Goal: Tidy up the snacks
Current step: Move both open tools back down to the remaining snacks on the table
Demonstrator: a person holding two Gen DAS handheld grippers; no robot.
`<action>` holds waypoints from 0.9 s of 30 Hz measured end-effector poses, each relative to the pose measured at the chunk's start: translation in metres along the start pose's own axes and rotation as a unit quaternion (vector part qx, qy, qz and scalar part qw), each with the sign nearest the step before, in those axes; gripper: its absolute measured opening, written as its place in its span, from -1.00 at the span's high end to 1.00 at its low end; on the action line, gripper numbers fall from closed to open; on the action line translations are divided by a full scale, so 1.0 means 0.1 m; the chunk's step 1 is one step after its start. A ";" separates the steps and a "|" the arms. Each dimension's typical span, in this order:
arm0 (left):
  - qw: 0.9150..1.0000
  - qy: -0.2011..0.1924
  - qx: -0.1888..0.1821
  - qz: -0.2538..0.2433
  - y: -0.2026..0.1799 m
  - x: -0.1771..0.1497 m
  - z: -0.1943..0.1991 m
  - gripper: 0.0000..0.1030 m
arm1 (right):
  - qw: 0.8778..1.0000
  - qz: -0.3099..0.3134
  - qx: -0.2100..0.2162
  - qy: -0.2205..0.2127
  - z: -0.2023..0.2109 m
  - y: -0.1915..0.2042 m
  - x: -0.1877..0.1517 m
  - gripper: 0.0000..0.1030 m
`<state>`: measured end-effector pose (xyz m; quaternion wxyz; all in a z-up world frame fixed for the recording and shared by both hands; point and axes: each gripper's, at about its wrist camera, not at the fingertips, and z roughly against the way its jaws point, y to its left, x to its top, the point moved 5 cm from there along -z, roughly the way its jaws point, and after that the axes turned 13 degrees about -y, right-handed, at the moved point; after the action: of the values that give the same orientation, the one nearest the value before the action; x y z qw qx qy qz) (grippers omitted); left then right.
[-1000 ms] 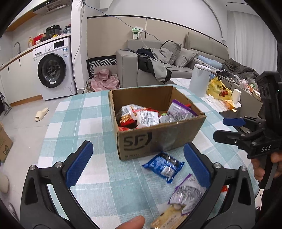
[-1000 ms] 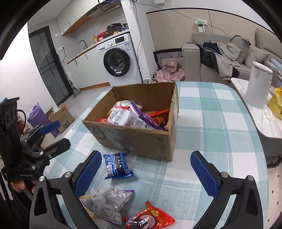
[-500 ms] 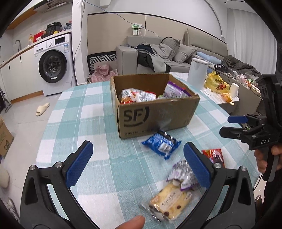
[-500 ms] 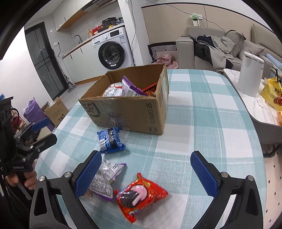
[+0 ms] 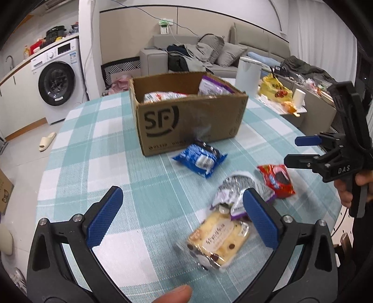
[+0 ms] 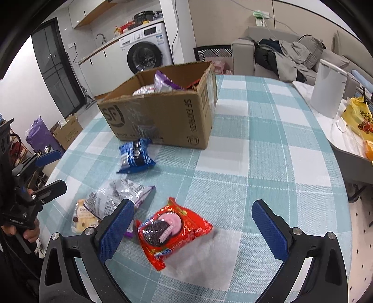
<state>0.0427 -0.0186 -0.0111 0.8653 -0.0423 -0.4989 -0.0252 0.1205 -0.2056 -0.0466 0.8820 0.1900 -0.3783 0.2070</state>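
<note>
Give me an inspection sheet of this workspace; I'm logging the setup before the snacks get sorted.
Surface: table under a teal-and-white checked cloth.
Job's things: open cardboard box holding snacks; on the cloth, blue packet, silver-purple packet, red cookie packet, yellow cake packet.
Clutter: nothing seen on the cloth.
Grippers: left gripper and right gripper both open, holding nothing.
Cables: wire along the far wall to an outlet.
Surroundings: washing machine, sofa with clothes, white appliance.
</note>
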 end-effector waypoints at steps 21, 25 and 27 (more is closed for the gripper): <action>0.993 0.083 -0.047 -0.068 -0.30 -0.48 -0.30 -0.99 | 0.994 0.075 0.039 0.070 -0.20 0.20 -0.31 -0.99; 0.992 0.092 -0.047 -0.071 -0.30 -0.53 -0.34 -0.99 | 0.991 0.097 0.036 0.083 -0.26 0.23 -0.34 -0.99; 0.992 0.097 -0.048 -0.070 -0.30 -0.55 -0.37 -0.99 | 0.990 0.104 0.033 0.085 -0.29 0.22 -0.34 -0.99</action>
<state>0.0441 -0.0518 -0.0758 0.9025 -0.0461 -0.4129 -0.1136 0.1049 -0.1801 -0.0859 0.8780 0.1607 -0.3126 0.3251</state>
